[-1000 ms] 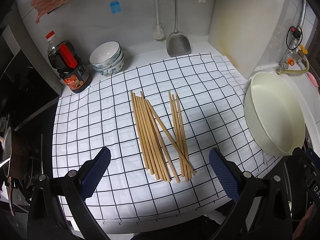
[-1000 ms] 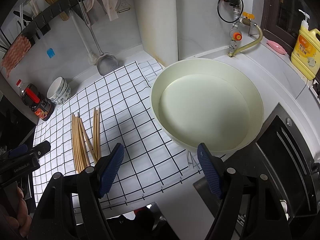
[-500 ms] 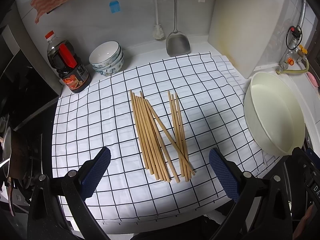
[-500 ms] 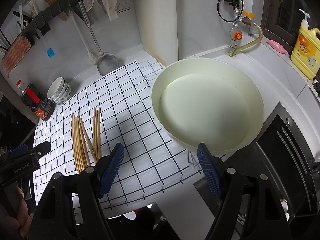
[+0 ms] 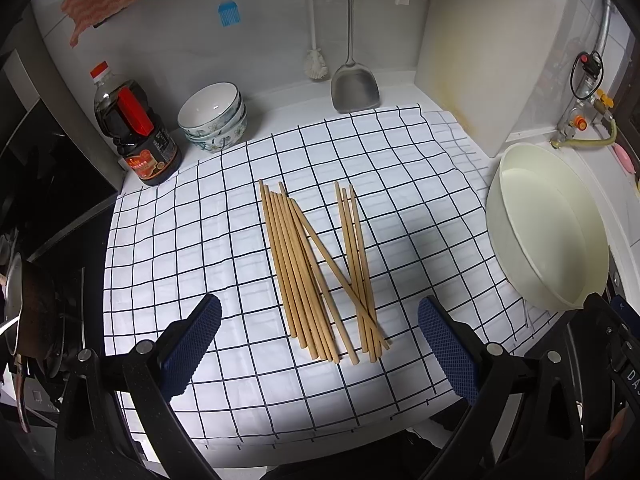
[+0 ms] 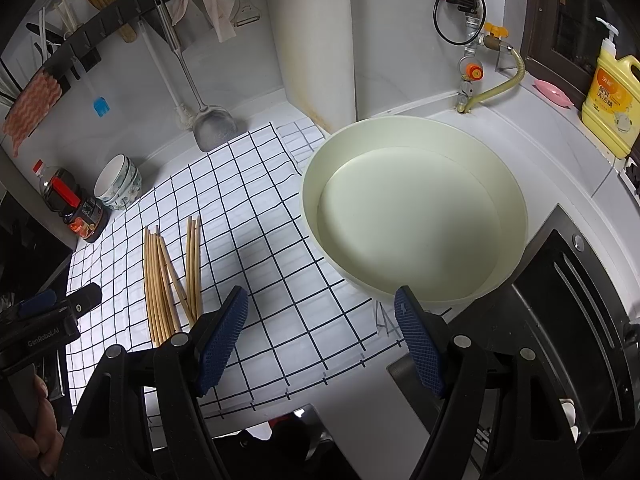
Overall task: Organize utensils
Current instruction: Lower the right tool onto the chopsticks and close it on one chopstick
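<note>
Left gripper: our left gripper (image 5: 318,340) hangs over the near edge of the cloth with its blue-padded fingers (image 5: 192,340) spread wide and nothing between them.
Right gripper: our right gripper (image 6: 320,344) is likewise spread wide and holds nothing; its left finger (image 6: 222,338) sits just right of the chopsticks' near ends, its right finger over the near rim of the basin.
Chopsticks: the wooden chopsticks (image 5: 316,272) lie flat on the cloth, straight ahead of and between our left fingers, not touching either pad. We see a tight bundle on the left side, a smaller group on the right, and one stick crossing diagonally from the bundle to the smaller group.
Cloth: the white checked cloth (image 5: 200,240) spreads beneath both pairs of fingers.
Basin: a cream basin (image 6: 516,204) stands ahead of our right fingers, and beyond the right finger of our left gripper.
Beyond the chopsticks: stacked bowls (image 5: 214,118) and a dark sauce bottle (image 5: 134,132) stand ahead-left of our left fingers; a metal spatula (image 5: 354,84) hangs at the wall, with a white cutting board (image 5: 492,40) propped ahead-right.
Far right: a yellow detergent bottle (image 6: 612,96) stands well beyond our right finger.
</note>
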`<state>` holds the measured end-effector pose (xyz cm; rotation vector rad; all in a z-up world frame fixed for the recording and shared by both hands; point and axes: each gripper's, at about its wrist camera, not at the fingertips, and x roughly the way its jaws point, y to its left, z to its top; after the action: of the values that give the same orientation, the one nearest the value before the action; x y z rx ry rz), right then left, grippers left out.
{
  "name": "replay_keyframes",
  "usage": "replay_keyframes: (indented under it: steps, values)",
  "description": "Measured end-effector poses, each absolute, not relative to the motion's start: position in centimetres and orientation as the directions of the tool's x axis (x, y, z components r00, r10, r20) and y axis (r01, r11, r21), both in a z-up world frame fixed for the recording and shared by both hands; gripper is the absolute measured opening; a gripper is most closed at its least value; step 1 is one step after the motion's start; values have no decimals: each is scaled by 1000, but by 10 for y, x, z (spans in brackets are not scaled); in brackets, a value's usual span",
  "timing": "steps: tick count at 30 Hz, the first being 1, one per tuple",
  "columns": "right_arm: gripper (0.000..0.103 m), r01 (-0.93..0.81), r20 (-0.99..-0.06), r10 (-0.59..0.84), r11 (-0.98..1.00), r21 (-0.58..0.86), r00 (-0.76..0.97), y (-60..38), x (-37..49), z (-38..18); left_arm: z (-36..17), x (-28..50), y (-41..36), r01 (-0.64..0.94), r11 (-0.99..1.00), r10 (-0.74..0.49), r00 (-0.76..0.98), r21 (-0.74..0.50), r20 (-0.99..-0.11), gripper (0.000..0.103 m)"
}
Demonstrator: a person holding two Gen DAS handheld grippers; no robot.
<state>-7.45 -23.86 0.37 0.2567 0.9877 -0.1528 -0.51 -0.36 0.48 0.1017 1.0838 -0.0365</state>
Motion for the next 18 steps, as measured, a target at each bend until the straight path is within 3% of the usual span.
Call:
replay_keyframes:
  steps: [9, 18]
  values:
    - [72, 232, -840, -2, 961, 148, 543, -239, -71, 0, 0, -5, -3, 80, 996, 7, 453, 48, -891, 97]
    - [72, 96, -846, 88, 982, 163, 526, -197, -53, -37, -34, 2, 42, 0, 1000, -10, 446, -11, -895, 97]
